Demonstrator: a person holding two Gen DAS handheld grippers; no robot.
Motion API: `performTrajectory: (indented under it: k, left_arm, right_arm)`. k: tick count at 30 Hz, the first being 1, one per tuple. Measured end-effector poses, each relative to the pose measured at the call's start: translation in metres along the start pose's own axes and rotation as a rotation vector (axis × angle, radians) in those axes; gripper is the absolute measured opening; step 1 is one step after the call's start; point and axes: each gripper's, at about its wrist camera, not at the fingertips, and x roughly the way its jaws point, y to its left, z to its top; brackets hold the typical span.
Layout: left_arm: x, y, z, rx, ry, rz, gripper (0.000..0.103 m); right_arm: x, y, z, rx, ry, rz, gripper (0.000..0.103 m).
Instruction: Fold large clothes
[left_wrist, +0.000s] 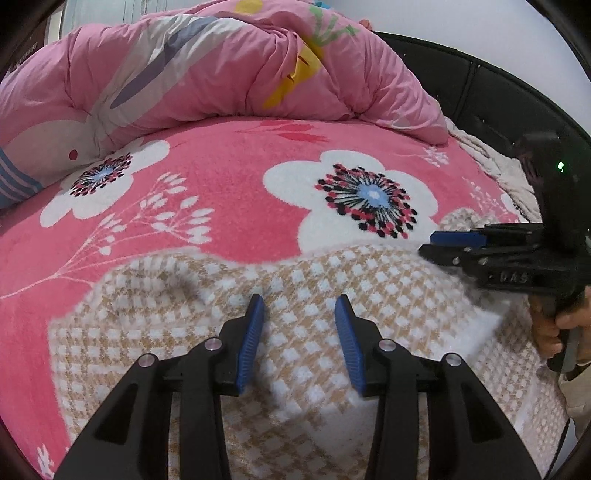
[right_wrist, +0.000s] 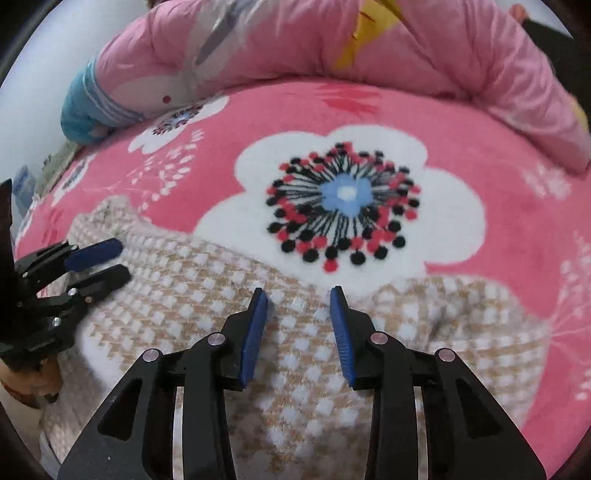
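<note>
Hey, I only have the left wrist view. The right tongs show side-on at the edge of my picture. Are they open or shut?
Observer: Open. The right wrist view shows the right tongs with their blue pads apart, gripping nothing, over the checked garment.
Operator: What does the garment do past those tongs? They block that part for me.
Observer: It runs on to the right over the pink blanket, and there is a dark crease in that part.
</note>
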Motion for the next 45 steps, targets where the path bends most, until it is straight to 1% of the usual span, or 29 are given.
performTrajectory:
  k: [2,4,6,7,9,10,12,14,15,16,17,19,20,21,24,25,26,27,28,29,30,32,33,36,38,39,42,43,45]
  left_arm:
    - [-0.001,0.002,0.0,-0.007,-0.007,-0.007,0.04]
    - [-0.002,0.007,-0.001,-0.023,-0.014,-0.025,0.04]
    - [-0.002,0.01,-0.002,-0.035,-0.02,-0.04,0.04]
    - [-0.002,0.012,-0.002,-0.041,-0.023,-0.045,0.04]
    - [-0.001,0.011,-0.002,-0.042,-0.027,-0.047,0.04]
    - [-0.001,0.012,-0.002,-0.043,-0.025,-0.045,0.04]
    - [-0.002,0.009,-0.002,-0.029,-0.032,-0.032,0.04]
    - [-0.006,0.003,-0.003,0.0,-0.047,-0.005,0.04]
    - [-0.009,0.0,-0.004,0.011,-0.052,0.008,0.041]
    - [-0.012,-0.001,-0.004,0.014,-0.058,0.013,0.041]
    - [-0.017,0.0,-0.005,0.012,-0.071,0.012,0.044]
    - [-0.029,-0.001,-0.006,0.003,-0.101,-0.016,0.048]
    - [-0.034,-0.003,-0.007,0.006,-0.113,-0.04,0.05]
    - [-0.038,-0.007,-0.008,0.014,-0.117,-0.057,0.052]
    - [-0.04,-0.025,-0.01,0.059,-0.09,-0.107,0.052]
    - [-0.037,-0.032,-0.013,0.085,-0.065,-0.118,0.052]
    - [-0.033,-0.035,-0.016,0.104,-0.044,-0.105,0.052]
    - [-0.026,-0.039,-0.02,0.131,-0.01,-0.069,0.052]
    - [-0.019,-0.04,-0.026,0.151,0.017,-0.044,0.052]
    - [-0.017,-0.04,-0.03,0.159,0.023,-0.035,0.052]
    - [-0.016,-0.039,-0.034,0.167,0.02,-0.028,0.053]
    - [-0.021,-0.035,-0.039,0.169,0.012,-0.022,0.053]
    - [-0.023,-0.034,-0.041,0.17,0.011,-0.018,0.053]
    - [-0.029,-0.03,-0.045,0.164,0.006,-0.011,0.054]
    - [-0.035,-0.027,-0.043,0.149,0.003,-0.006,0.054]
    - [-0.04,-0.025,-0.041,0.139,-0.005,-0.008,0.054]
    - [-0.059,-0.025,-0.024,0.126,-0.086,-0.029,0.055]
    - [-0.062,-0.026,-0.016,0.126,-0.111,-0.031,0.056]
    - [-0.058,-0.031,0.001,0.125,-0.127,-0.015,0.058]
  right_arm:
    - [-0.01,0.007,0.003,0.003,-0.009,-0.016,0.032]
    - [-0.028,0.02,0.001,-0.026,-0.048,0.025,0.033]
    - [-0.036,0.034,-0.004,-0.063,-0.062,0.059,0.033]
    - [-0.032,0.041,-0.008,-0.095,-0.051,0.048,0.034]
    - [-0.013,0.048,-0.018,-0.133,-0.011,-0.004,0.036]
    - [-0.006,0.049,-0.023,-0.149,-0.023,-0.018,0.036]
    - [-0.01,0.048,-0.023,-0.136,-0.035,-0.005,0.036]
    - [-0.027,0.045,-0.022,-0.098,-0.035,0.014,0.036]
    - [-0.037,0.045,-0.023,-0.096,-0.052,0.032,0.038]
    - [-0.042,0.044,-0.025,-0.093,-0.072,0.042,0.042]
    - [-0.046,0.042,-0.029,-0.09,-0.084,0.033,0.046]
    - [-0.036,0.036,-0.04,-0.104,-0.049,-0.014,0.048]
    - [-0.027,0.032,-0.046,-0.111,-0.034,-0.006,0.048]
    - [-0.025,0.029,-0.05,-0.114,-0.038,0.003,0.048]
    - [-0.04,0.027,-0.047,-0.08,-0.052,0.027,0.048]
    - [-0.047,0.025,-0.046,-0.057,-0.068,0.042,0.05]
    - [-0.053,0.024,-0.047,-0.048,-0.087,0.047,0.051]
    - [-0.053,0.022,-0.05,-0.052,-0.088,0.03,0.051]
    - [-0.047,0.021,-0.053,-0.06,-0.069,0.006,0.052]
    - [-0.039,0.019,-0.059,-0.077,-0.051,0.005,0.052]
    - [-0.037,0.022,-0.065,-0.11,-0.057,-0.01,0.052]
    - [-0.04,0.033,-0.069,-0.181,-0.067,-0.069,0.052]
    - [-0.043,0.036,-0.07,-0.192,-0.062,-0.088,0.052]
    - [-0.048,0.034,-0.073,-0.189,-0.045,-0.09,0.052]
    - [-0.054,0.029,-0.07,-0.152,-0.029,-0.078,0.053]
    - [-0.063,0.028,-0.066,-0.13,-0.039,-0.071,0.054]
    - [-0.08,0.032,-0.053,-0.13,-0.106,-0.044,0.06]
    - [-0.082,0.035,-0.045,-0.13,-0.125,-0.04,0.061]
    - [-0.077,0.039,-0.029,-0.127,-0.144,-0.041,0.061]
